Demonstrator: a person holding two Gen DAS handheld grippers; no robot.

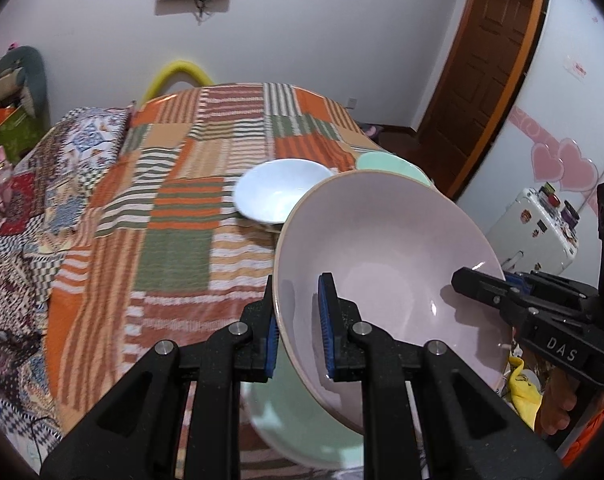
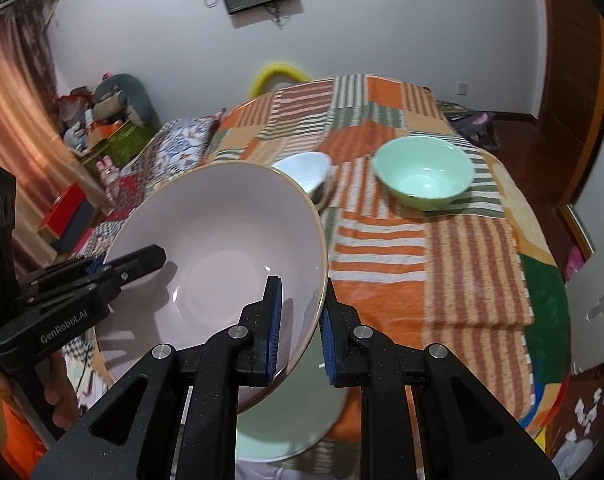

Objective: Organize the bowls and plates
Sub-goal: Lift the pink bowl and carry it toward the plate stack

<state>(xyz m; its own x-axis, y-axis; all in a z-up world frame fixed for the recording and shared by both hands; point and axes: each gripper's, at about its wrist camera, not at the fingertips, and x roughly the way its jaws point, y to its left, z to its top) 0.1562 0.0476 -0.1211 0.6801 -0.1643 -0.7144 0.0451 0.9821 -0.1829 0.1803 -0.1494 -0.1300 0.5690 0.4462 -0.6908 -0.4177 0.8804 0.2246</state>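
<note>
Now, step: you are carrying the large pale-pink ceramic bowl (image 1: 386,264), tilted, above the patchwork-covered counter (image 1: 173,216).
Left tongs (image 1: 297,332): clamped on its left rim.
Right tongs (image 2: 299,334): clamped on its right rim.
Below: a mint-green plate (image 2: 297,412) lies under the bowl.
Nearby: a small white bowl (image 2: 306,170) and a mint-green bowl (image 2: 424,174).
Next: level it, then probably lower both sides together.

Left black plastic two-finger gripper (image 1: 297,328): blue ribbed pads (image 1: 326,328) lining matte speckled fingers, silver round screws (image 1: 237,328) showing at the linkage pivots. Right black plastic two-finger gripper (image 2: 299,330): displaying matching blue pads and screws, white "DAS" lettering (image 1: 562,349) showing on its side. White "GenRobot.AI" lettering (image 2: 63,327) is showing on the left unit's side.
</note>
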